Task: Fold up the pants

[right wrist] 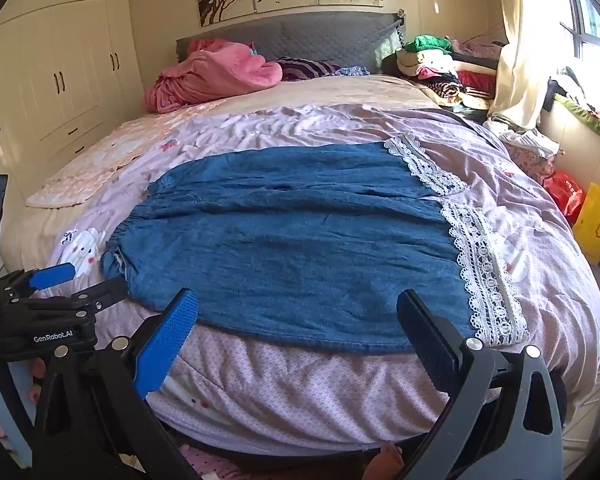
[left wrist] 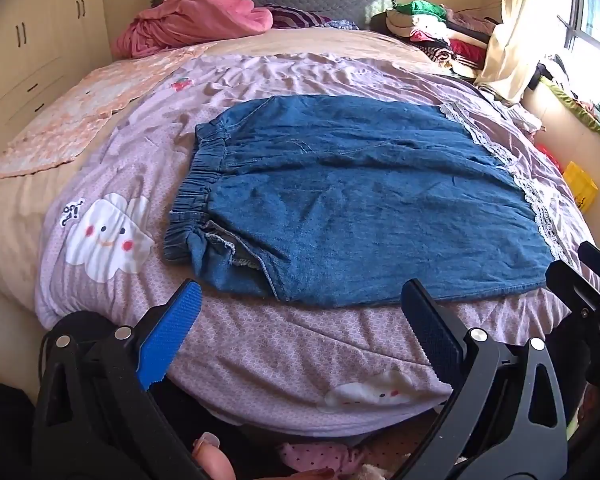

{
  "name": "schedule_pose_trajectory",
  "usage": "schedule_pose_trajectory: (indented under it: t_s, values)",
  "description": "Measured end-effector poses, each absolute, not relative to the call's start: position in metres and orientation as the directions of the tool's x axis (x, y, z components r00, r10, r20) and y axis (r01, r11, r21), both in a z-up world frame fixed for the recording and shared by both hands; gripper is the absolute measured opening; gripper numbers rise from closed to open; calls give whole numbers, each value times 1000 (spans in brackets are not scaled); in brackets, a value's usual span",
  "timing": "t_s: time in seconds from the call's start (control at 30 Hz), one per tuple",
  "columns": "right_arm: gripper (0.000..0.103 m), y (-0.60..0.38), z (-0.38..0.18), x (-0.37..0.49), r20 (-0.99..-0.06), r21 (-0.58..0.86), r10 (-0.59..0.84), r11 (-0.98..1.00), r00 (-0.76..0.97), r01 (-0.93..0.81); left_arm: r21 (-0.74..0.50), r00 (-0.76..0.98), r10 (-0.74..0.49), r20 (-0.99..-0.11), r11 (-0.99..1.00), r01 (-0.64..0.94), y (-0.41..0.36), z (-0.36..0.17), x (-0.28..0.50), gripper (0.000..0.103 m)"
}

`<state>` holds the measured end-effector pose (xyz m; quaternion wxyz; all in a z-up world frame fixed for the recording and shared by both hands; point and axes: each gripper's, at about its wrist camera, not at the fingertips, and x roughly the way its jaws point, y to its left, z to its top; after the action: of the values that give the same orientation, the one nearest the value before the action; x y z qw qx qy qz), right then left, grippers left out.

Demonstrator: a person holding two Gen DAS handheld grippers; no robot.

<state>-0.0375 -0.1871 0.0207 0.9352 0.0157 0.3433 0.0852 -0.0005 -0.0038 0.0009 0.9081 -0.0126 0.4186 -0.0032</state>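
Observation:
Blue denim pants lie flat across the lilac quilt, with the elastic waistband at the left and the white lace hems at the right. My left gripper hovers at the pants' near edge toward the waistband end, open with nothing between its blue pads. My right gripper hovers at the near edge of the pants toward the hem end, also open and holding nothing. In the right wrist view the left gripper shows at the far left, near the waistband corner.
A pink blanket and a pile of clothes sit at the head of the bed. A peach floral cloth lies on the left side. Wardrobes stand to the left; a yellow bag and a window are on the right.

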Motion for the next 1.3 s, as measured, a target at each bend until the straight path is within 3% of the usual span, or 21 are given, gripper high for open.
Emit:
schedule_pose_trajectory:
  t_s: [1.3]
  values:
    - [99,-183,25,-39,-634,65,157,987,757,-150,-35,652,-29,-758,999,3,-3,5,-3,94]
